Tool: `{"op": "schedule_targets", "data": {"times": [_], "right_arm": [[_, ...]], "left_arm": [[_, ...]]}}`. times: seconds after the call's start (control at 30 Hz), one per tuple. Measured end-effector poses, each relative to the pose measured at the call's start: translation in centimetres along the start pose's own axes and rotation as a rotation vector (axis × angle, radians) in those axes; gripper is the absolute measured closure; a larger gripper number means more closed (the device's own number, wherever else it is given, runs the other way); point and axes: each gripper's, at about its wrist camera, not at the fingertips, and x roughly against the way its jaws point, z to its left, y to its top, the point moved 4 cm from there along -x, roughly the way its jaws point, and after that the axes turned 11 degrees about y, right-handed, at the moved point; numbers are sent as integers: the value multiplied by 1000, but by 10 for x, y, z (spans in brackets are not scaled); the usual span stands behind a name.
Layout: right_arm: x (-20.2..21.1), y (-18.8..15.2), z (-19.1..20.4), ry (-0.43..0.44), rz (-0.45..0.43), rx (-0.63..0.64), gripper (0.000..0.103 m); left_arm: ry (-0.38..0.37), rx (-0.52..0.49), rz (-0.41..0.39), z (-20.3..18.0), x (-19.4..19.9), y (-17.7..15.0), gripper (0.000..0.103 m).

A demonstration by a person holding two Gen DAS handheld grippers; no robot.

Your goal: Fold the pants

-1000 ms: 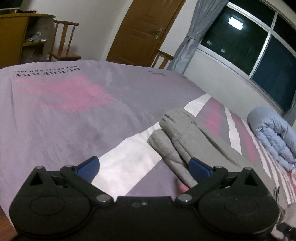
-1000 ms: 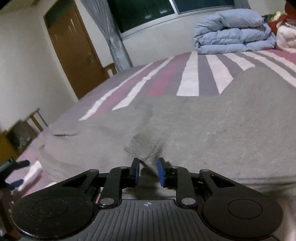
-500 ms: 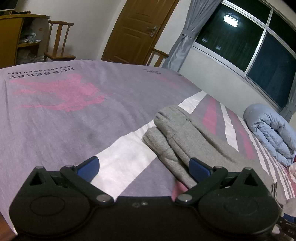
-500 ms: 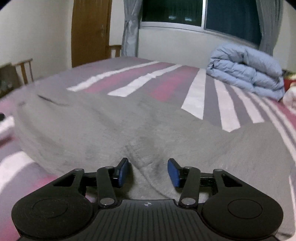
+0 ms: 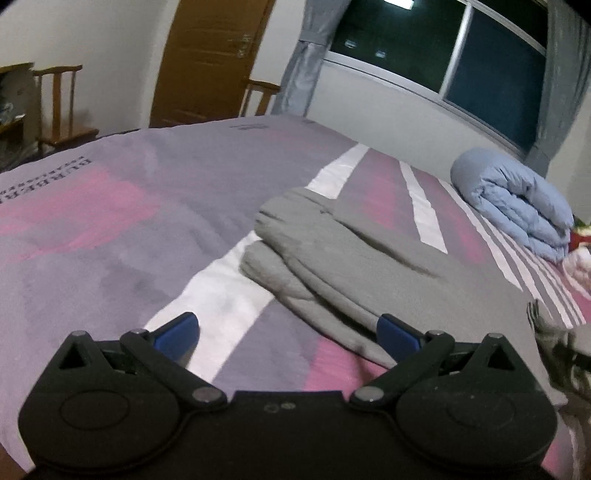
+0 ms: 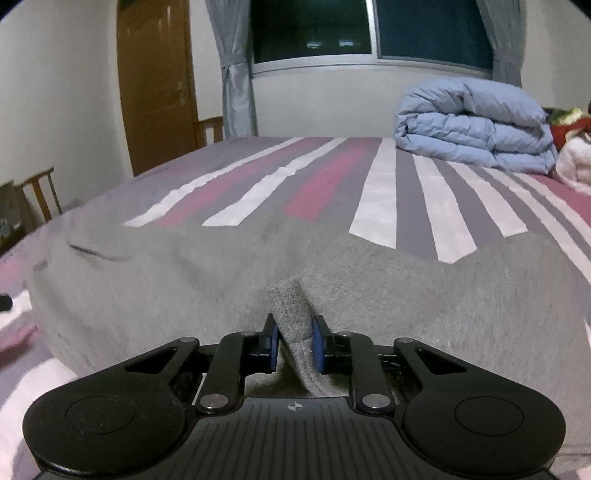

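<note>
We saw the left wrist view ride low over the bed (image 5: 110, 229), facing along the gray pants (image 5: 332, 258) toward the window wall. The right wrist view sat close against the pants (image 6: 147, 295), facing the same wall. Both shared the folded duvet (image 5: 517, 206) (image 6: 472, 122) and door (image 5: 210, 59) (image 6: 155, 81).

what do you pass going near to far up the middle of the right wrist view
right gripper pinching a fold of the grey pants → striped bedsheet → white wall under the window → dark window
</note>
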Motion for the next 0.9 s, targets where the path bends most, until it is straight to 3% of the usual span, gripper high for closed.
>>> {"op": "schedule_targets", "data": {"times": [0.17,0.3,0.4,0.47,0.57,0.73,0.8,0.9], "right_arm": [[36,15,24,117,-162,8,84],[3,-18,23,166,71,33,84],[9,-16,19,167,43,0,83],[14,-13,23,174,38,27,74],[40,-12,25,211,-48,24,74],[96,-16,-32,97,-169,-119,74],[123,-24,-71,21,-201,-229,74],[163,-34,-129,-28,-288,-492,74]], "left_arm": [[4,-35,20,-8,-4,-3,6],[11,-36,32,-10,-7,-5,6],[13,-39,34,-10,-8,-5,6],[17,-39,47,-10,-11,-6,6],[23,-56,51,-13,-13,-7,6],[24,-64,56,-15,-15,-9,6],[25,-72,61,-17,-15,-9,6],[28,-83,66,-20,-16,-10,6]]}}
